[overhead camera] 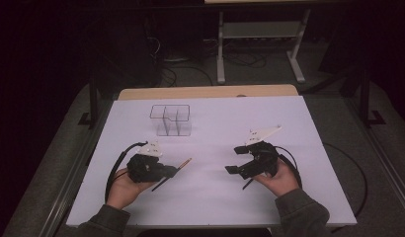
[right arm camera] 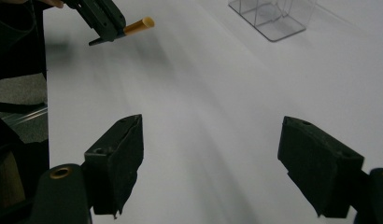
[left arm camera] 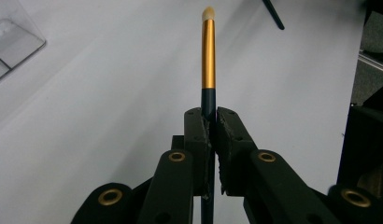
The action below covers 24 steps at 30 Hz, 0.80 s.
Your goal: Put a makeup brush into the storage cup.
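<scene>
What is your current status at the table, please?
Left tool shut on makeup brush. Right tool open, empty. Clear organizer ahead, path unobstructed.

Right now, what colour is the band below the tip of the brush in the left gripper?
Gold-orange, on the brush above its dark handle; clearest in the left gripper view.

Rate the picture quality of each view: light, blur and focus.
High view: dim, dark surround, white table evenly lit, soft detail. Left gripper view: sharp on the brush clamped in the left gripper. Right gripper view: table streaked with motion blur, the open right gripper jaws clearer.
</scene>
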Tool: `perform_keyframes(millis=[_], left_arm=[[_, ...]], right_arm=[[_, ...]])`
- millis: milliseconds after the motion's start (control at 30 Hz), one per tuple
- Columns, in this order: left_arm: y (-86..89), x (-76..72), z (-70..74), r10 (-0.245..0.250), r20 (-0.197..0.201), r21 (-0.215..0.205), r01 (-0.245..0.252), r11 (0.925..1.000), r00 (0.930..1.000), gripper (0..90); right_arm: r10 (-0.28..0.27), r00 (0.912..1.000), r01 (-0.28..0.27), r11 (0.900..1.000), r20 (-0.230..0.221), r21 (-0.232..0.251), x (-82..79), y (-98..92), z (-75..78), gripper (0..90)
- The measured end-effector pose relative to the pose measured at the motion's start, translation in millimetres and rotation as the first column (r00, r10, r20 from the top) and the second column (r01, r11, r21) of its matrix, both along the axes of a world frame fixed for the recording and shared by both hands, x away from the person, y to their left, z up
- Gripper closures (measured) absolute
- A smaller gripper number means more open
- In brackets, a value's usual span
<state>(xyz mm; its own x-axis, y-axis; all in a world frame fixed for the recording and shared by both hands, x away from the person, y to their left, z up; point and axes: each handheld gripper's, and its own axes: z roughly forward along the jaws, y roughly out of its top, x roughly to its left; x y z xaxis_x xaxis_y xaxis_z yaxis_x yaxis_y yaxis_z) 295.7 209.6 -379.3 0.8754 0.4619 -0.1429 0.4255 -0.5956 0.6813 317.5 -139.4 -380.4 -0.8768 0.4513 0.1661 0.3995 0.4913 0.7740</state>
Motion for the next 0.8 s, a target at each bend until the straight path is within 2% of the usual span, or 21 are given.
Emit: perform_keyframes(millis=[33, 200, 367, 433, 800], left_arm=[[1.1, 0.6, 2.1, -0.019, 0.017, 0.010, 0.019, 0.9998, 0.9997, 83.1], [-0.6, -1.0, 5.0, -0.025, 0.020, -0.006, 0.025, 0.9997, 0.9995, 83.1], [-3.5, -3.4, 9.1, -0.062, 0.026, -0.018, 0.063, 0.9979, 0.9977, 83.1], [-6.7, -5.1, 11.8, -0.079, 0.042, -0.012, 0.080, 0.9968, 0.9960, 83.1], [-14.7, -7.1, 15.7, -0.112, 0.049, -0.016, 0.113, 0.9935, 0.9925, 83.1]], right_arm=[[0.009, 1.0000, -0.009, 1.000, 0.002, 0.005, 1.2, 3.7, 1.5, 21.6], [0.031, 0.9995, -0.031, 1.000, -0.002, 0.003, 4.7, 12.5, 4.4, 21.6], [0.049, 0.9988, -0.049, 0.999, -0.001, 0.006, 6.5, 19.2, 7.2, 21.6], [0.075, 0.9971, -0.075, 0.997, -0.007, 0.002, 6.5, 25.8, 9.3, 21.6], [0.141, 0.9899, -0.140, 0.990, -0.018, 0.007, 5.7, 41.9, 14.8, 22.4]])
